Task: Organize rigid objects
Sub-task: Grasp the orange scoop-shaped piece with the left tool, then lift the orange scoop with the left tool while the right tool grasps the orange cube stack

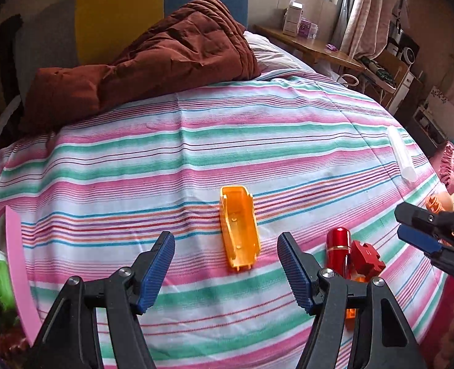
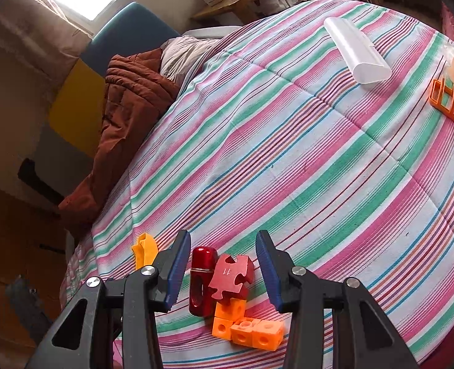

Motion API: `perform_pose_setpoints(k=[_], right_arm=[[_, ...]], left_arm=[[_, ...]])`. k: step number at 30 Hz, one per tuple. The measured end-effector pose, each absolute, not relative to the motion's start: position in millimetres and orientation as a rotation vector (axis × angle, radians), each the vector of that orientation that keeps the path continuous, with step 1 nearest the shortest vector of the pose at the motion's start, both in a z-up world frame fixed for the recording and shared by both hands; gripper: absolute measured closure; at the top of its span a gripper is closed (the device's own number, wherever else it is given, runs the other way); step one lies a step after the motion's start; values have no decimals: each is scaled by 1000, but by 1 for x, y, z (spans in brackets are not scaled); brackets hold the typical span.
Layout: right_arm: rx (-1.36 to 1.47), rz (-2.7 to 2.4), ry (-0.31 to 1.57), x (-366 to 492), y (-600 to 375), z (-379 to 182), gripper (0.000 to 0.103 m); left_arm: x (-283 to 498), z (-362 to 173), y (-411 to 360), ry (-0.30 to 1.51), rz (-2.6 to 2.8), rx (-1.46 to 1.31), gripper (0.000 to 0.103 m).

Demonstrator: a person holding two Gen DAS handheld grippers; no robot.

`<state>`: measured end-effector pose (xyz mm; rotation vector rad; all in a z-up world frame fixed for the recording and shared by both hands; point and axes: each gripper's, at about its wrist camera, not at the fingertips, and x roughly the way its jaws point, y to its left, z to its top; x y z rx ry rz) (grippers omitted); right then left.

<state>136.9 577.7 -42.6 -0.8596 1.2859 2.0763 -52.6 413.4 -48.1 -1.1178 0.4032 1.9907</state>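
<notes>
The left tool (image 1: 226, 266) hangs over the striped bedspread (image 1: 196, 141) with its blue ribbed pads spread apart and nothing between them; just ahead of the gap lies an orange plastic shell (image 1: 239, 231), hollow side up, lengthwise along the tool's line. To its right sit a glossy red cylinder (image 1: 338, 247) and a red puzzle-shaped block (image 1: 367, 258), touching each other. The right tool (image 2: 223, 269) is also spread and empty, poised above that same cluster: the red cylinder lies beside the red block, which rests against a run of orange linking cubes (image 2: 248, 329). The orange shell peeks out behind the left pad in this view. Farther up the bed a translucent white case (image 2: 356, 50) lies alone, and an orange grid-like piece (image 2: 451, 104) sits near the bed's right edge. A rust-brown quilt (image 1: 165, 58) is bunched by the headboard, and a pink strip (image 1: 19, 273) stands at the left edge.
</notes>
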Motion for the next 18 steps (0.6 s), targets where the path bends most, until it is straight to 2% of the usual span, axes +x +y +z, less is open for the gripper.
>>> perform_pose_setpoints(k=[2, 4, 5, 6, 7, 18], right_arm=[[-877, 2080, 1289, 134, 577, -44, 59], [-877, 2080, 1301, 134, 577, -45, 59], [-871, 2080, 1307, 134, 578, -45, 59], [-863, 2079, 1314, 135, 579, -45, 59], [-854, 2077, 1325, 136, 580, -45, 59], [-830, 2122, 1410, 137, 580, -44, 61]], left_arm=[[-56, -56, 424, 424, 1996, -1121, 33], [-60, -65, 433, 448, 2004, -1141, 43], [-63, -71, 436, 451, 1993, -1161, 60], [-64, -77, 439, 459, 1981, -1182, 70], [-62, -77, 438, 469, 2003, -1151, 76], [-9, -76, 361, 466, 2046, -1069, 77]])
